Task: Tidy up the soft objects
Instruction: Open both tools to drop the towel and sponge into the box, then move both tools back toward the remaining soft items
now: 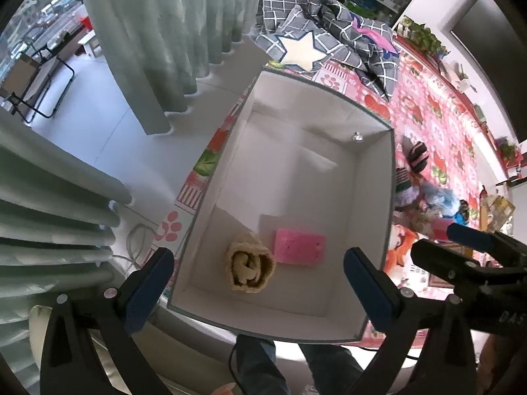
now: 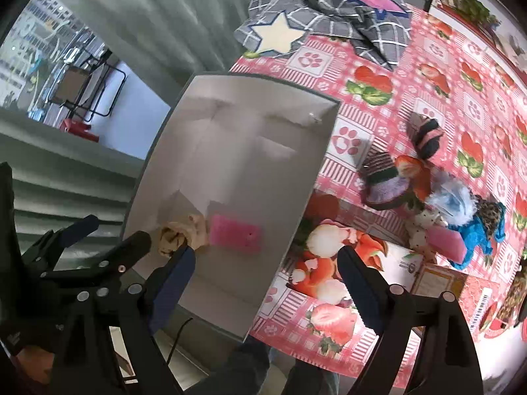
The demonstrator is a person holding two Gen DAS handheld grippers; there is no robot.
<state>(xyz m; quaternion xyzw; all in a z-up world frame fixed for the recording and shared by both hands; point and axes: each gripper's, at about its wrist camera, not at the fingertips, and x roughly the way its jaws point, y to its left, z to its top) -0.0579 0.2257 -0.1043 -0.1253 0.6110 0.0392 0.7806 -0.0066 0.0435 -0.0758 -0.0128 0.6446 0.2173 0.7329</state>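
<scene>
A white open box (image 1: 375, 177) (image 2: 296, 184) stands on the pink-patterned table. Inside it, near the front, lie a rolled beige knit cloth (image 1: 251, 265) (image 2: 182, 233) and a pink sponge (image 1: 299, 247) (image 2: 235, 233). My left gripper (image 1: 258, 279) is open and empty, held above the box's near end over the roll. My right gripper (image 2: 266, 279) is open and empty, above the box's right wall. A pile of soft things lies right of the box: striped socks (image 2: 425, 135), a purple-striped roll (image 2: 383, 181), a blue fluffy item (image 2: 453, 197), a blue cloth (image 2: 477, 233) and a pink block (image 2: 444, 240).
A grey checked blanket (image 1: 332, 29) (image 2: 329, 6) with a cream star pillow (image 1: 301, 51) (image 2: 278, 34) lies at the table's far end. Curtains (image 1: 158, 33) hang to the left. A folding chair (image 1: 36, 79) stands by the window. A person's legs (image 1: 296, 368) show below the table edge.
</scene>
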